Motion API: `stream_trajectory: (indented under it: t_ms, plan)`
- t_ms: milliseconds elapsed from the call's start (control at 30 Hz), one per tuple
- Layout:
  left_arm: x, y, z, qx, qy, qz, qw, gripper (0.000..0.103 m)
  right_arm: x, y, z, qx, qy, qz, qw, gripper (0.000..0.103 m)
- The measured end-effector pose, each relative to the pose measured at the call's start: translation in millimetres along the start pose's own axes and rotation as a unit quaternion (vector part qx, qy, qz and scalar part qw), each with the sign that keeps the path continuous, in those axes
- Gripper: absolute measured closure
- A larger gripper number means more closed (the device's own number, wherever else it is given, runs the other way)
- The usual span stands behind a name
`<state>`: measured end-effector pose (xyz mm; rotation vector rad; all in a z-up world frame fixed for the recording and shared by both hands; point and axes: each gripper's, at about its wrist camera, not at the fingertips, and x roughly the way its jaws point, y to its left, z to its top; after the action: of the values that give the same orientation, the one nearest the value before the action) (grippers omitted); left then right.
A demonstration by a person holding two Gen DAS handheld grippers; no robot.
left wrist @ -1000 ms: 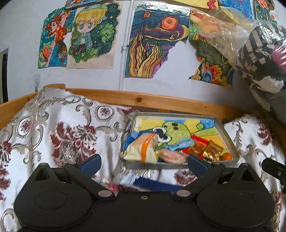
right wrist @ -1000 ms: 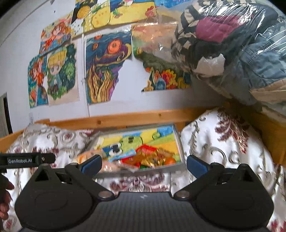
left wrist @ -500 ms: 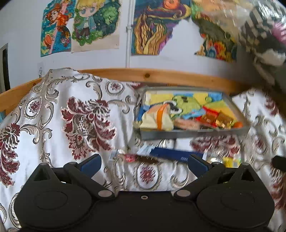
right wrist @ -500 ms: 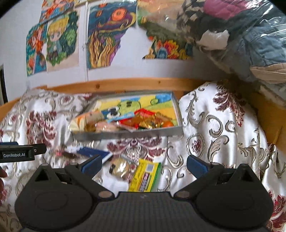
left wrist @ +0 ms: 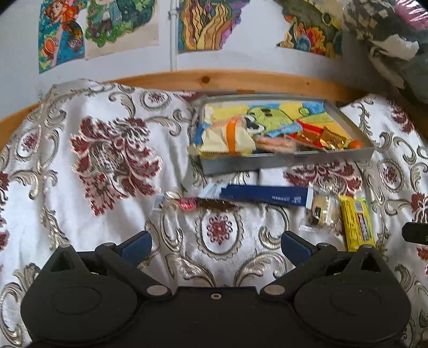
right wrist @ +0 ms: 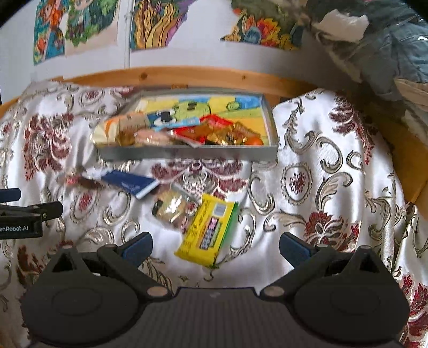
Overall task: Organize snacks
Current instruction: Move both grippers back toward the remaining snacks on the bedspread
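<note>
White cloth [left wrist: 80,214] with dark red flowers and silver scrolls covers the bed, and a grey tray [left wrist: 289,160] sits on it close to the wooden rail [left wrist: 240,79] at the wall; the tray floor carries a bright cartoon picture, and along its near wall lies a heap of snacks: a cream packet with an orange stripe [left wrist: 227,139] at the left end, a pinkish wrapped piece [left wrist: 275,143] beside it, red and gold wrappers [left wrist: 321,137] further right, and a small orange ball [left wrist: 355,144] in the right near corner; four more snacks lie loose on the cloth in front of the tray: a small red and brown wrapped sweet [left wrist: 198,203], a dark blue flat pack [left wrist: 264,195] just beside it, a clear packet of golden pieces [right wrist: 171,206] next along, and a yellow bar [right wrist: 208,230] touching that packet's right edge.

The left hand-held gripper [left wrist: 215,243] hovers over bare cloth in front of the red sweet, its blue-padded fingers [left wrist: 133,245] wide apart with nothing between them; the right hand-held gripper [right wrist: 214,245] hangs just short of the yellow bar, fingers [right wrist: 293,246] likewise spread and empty, with the bar's near end lying between them in the right wrist view; colourful drawings [left wrist: 200,24] hang on the wall above the rail, and a plastic-wrapped bundle of clothes [right wrist: 388,40] sits at the upper right.
</note>
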<state>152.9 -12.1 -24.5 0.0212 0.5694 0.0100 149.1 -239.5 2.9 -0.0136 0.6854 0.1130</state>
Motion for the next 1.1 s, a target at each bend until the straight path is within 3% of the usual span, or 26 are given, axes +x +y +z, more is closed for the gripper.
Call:
stream_trajectory:
  t_ms: [333,1100]
  plan:
    - [14.0,-6.4,-5.5,0.013,0.023,-0.019,0.9995,0.001,20.6,2.8,-3.2,-0.008,0.061,-0.009,0.998,0.0]
    - [34.3,-5.7,-5.0,0.022,0.044,-0.025,0.9985,0.001,65.8,-1.3,10.8,-0.055,0.111,0.013,0.992,0.0]
